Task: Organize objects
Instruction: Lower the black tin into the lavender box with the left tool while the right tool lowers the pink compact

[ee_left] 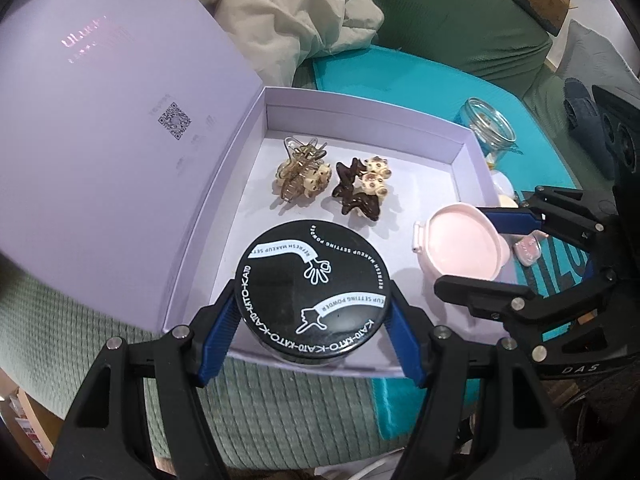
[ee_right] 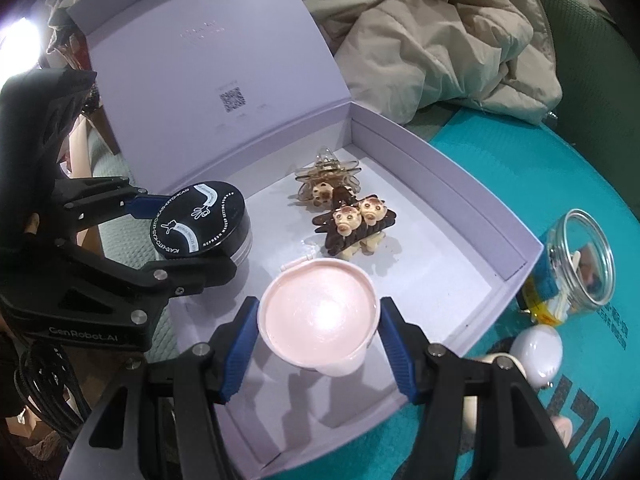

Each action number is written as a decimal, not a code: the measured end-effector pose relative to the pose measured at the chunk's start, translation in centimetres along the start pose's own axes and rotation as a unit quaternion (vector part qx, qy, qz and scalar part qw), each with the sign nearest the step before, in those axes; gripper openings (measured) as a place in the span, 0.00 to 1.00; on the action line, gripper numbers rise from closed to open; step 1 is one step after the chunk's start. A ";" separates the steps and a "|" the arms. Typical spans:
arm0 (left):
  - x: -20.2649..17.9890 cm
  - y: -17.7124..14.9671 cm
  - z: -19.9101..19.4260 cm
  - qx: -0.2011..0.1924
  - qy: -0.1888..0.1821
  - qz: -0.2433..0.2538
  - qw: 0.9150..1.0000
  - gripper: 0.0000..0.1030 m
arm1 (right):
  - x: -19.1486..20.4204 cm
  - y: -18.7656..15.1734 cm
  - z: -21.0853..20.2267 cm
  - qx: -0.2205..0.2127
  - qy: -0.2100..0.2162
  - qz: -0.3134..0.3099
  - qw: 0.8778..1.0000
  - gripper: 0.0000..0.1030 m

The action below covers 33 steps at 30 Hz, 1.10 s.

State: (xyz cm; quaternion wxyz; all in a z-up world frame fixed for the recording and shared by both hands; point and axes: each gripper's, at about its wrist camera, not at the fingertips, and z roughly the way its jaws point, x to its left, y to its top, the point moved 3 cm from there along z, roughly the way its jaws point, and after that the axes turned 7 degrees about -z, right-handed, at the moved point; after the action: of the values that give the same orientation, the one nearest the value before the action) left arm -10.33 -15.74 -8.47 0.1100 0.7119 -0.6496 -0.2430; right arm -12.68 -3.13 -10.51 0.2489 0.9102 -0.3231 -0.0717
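Note:
An open lilac box (ee_left: 360, 118) (ee_right: 448, 160) holds a clear-and-cream hair claw (ee_left: 302, 174) (ee_right: 326, 176) and a brown claw with two piglets (ee_left: 362, 190) (ee_right: 356, 218). My left gripper (ee_left: 312, 300) (ee_right: 188, 236) is shut on a black KATO powder jar (ee_left: 314, 288) (ee_right: 198, 220) and holds it over the box's near left part. My right gripper (ee_right: 318, 320) (ee_left: 484, 252) is shut on a pink round case (ee_right: 318, 314) (ee_left: 460, 246) and holds it over the box's near right part.
The box lid (ee_left: 100, 120) stands open at the left. A glass jar (ee_right: 580, 264) (ee_left: 490, 128) and a white ball (ee_right: 538, 348) lie on the teal mat (ee_right: 560, 168) right of the box. A beige jacket (ee_right: 440, 40) lies behind.

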 end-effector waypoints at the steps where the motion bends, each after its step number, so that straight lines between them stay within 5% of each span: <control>1: 0.1 0.2 0.3 0.002 -0.001 0.000 1.000 0.65 | -0.2 0.1 0.3 0.002 0.000 -0.001 1.000 0.59; 19: 0.2 2.0 3.7 0.025 0.004 0.018 1.000 0.65 | -2.5 1.1 3.1 0.021 -0.017 -0.007 1.000 0.59; 33: 0.0 1.9 4.2 0.034 0.029 0.016 0.999 0.65 | -2.1 0.9 1.5 0.016 -0.050 -0.030 0.998 0.64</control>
State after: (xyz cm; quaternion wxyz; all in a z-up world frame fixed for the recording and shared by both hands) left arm -14.05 -15.28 -11.19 0.1084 0.7112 -0.6657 -0.1982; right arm -15.24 -3.05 -11.44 0.2158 0.9185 -0.3089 -0.1196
